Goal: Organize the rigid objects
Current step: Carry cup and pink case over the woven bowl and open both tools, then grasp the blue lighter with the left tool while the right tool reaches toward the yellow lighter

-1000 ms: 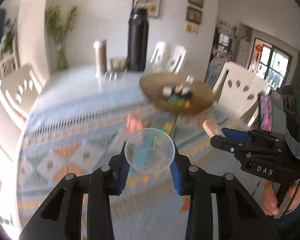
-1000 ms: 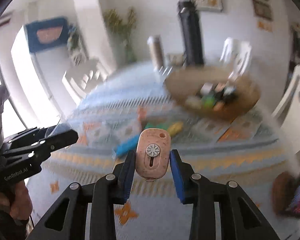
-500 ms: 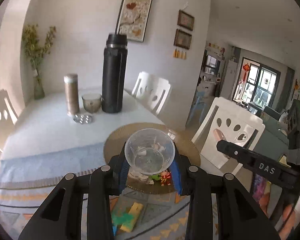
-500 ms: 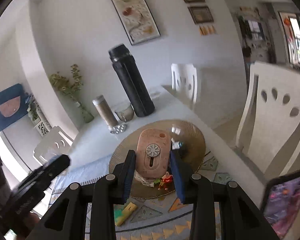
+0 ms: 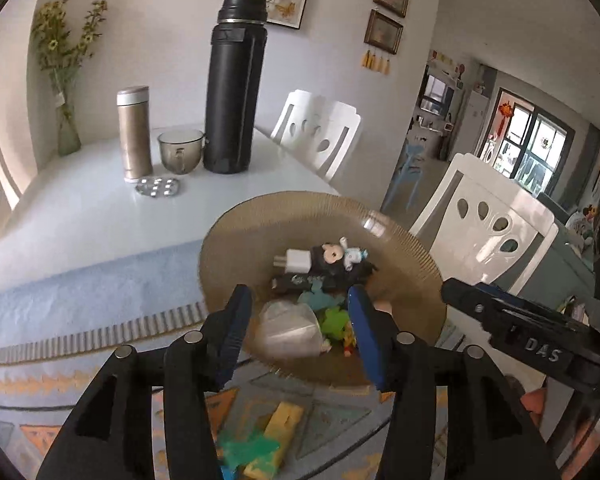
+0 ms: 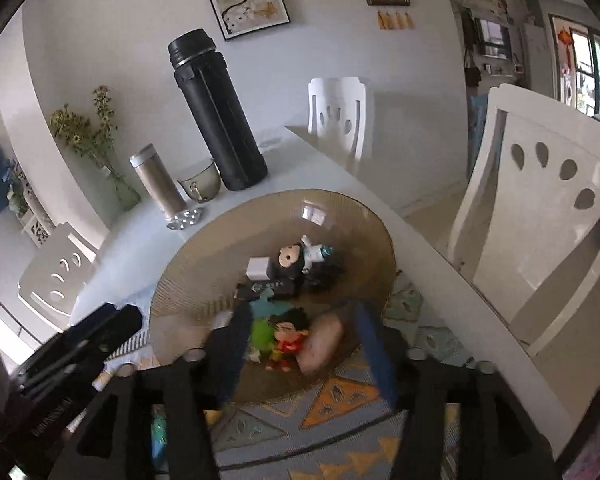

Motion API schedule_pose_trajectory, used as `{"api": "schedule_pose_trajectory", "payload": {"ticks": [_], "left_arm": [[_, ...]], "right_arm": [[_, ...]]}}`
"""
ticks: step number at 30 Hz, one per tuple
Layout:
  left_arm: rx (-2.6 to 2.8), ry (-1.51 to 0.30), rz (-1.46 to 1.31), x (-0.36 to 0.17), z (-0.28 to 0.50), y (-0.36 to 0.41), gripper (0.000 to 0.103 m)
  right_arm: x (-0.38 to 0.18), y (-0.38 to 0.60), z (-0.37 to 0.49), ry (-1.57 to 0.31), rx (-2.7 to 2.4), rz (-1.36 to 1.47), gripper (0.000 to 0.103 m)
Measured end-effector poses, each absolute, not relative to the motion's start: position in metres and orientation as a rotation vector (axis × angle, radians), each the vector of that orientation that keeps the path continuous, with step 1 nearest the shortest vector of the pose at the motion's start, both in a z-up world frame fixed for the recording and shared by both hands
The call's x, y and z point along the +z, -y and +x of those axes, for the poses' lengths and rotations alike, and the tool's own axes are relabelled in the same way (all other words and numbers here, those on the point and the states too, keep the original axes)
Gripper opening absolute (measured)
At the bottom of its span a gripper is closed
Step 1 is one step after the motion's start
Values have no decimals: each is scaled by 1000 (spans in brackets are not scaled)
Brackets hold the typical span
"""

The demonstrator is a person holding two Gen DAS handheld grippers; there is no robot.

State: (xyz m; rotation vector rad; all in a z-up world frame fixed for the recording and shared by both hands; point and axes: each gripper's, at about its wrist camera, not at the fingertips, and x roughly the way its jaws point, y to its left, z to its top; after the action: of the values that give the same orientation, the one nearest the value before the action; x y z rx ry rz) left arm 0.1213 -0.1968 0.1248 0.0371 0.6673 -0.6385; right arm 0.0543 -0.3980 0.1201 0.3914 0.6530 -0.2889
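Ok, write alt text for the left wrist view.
The left claw hangs open over a ribbed brown bowl of small toys, a clear plastic cup lying loose between its fingers. Behind stand a tall black flask and a steel thermos; the right claw enters alongside.

The scene is viewed from two wrist fisheye cameras, each aimed forward and downward along its own fingers from close above the table. The brown ribbed plate (image 5: 400, 240) (image 6: 204, 264) and black flask (image 5: 234, 92) (image 6: 216, 112) are shared by both views.
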Motion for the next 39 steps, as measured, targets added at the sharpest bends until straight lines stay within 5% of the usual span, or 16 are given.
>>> {"api": "schedule_pose_trajectory", "payload": {"ticks": [6,9,13,17,24,29,39], "left_arm": [[-593,-650,34,143,90,153,52],[-564,-636,13,154,70,124,66],[-526,-615,-14,155,38,85,68],[-449,-673,-35,123,10,50,68],[-325,-820,-66,23,-3,16,68],[-300,-778,-110,26,-2,7,77],[-312,-809,-15,23,-8,23,77]], "right_arm": [[130,371,28,-630,-214,362,63],[136,350,14,-635,-145,357,66],[138,313,-7,-628,-52,304,71],[114,278,-19,-661,-7,247,82],[41,233,-20,-716,-27,66,82],[31,225,-17,-742,-27,12,90],[23,219,-10,-794,-69,-31,90]]}}
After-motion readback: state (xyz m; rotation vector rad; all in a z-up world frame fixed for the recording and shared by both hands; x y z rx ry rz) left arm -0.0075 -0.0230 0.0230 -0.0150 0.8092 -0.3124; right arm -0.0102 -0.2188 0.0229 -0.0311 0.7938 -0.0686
